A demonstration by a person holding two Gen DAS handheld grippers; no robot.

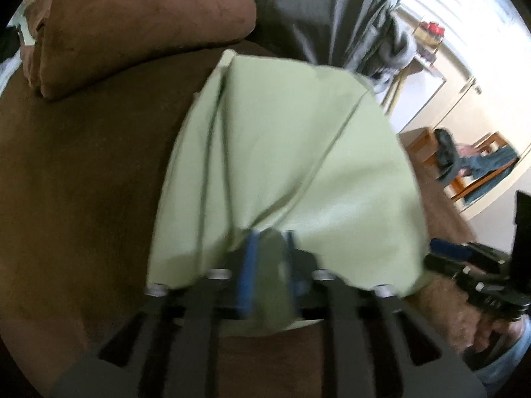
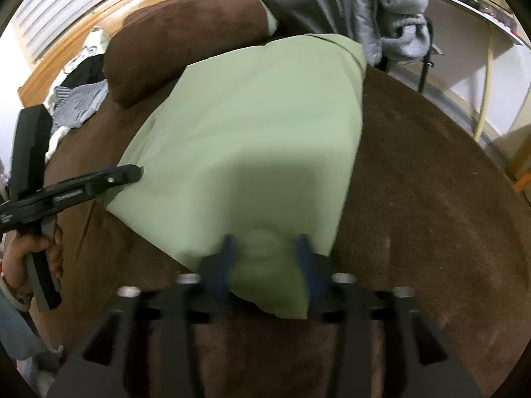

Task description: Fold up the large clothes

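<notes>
**Green garment on brown bed, both grippers at its near hem**

Left wrist view: Pale green garment (image 1: 282, 152), smooth matte cloth, folded into a rough trapezoid, lying on a brown suede-like cover (image 1: 83, 182). Long diagonal creases run toward the near edge. Left gripper (image 1: 270, 242) sits at that edge, blue pads parted about halfway, a bunched fold of green cloth between them. Frame is motion-blurred; cannot tell if the pads actually press the cloth. Plump brown cushion (image 1: 139, 23) upper left, same napped fabric. Grey clothing (image 1: 332, 10) hangs beyond the garment's far end. Right gripper (image 1: 464, 258), black with a blue tip, at the garment's right border, a hand around its handle.

Right wrist view: Same garment (image 2: 245, 126), flatter here, near corner shadowed. Right gripper (image 2: 265, 248) straddles the near corner, jaws partly open, a soft hump of cloth in the gap; grip uncertain, blurred. Left gripper (image 2: 129, 172) points at the garment's left edge. Brown cushion (image 2: 186, 43) behind; crumpled grey patterned cloth (image 2: 76, 102) further left.
</notes>
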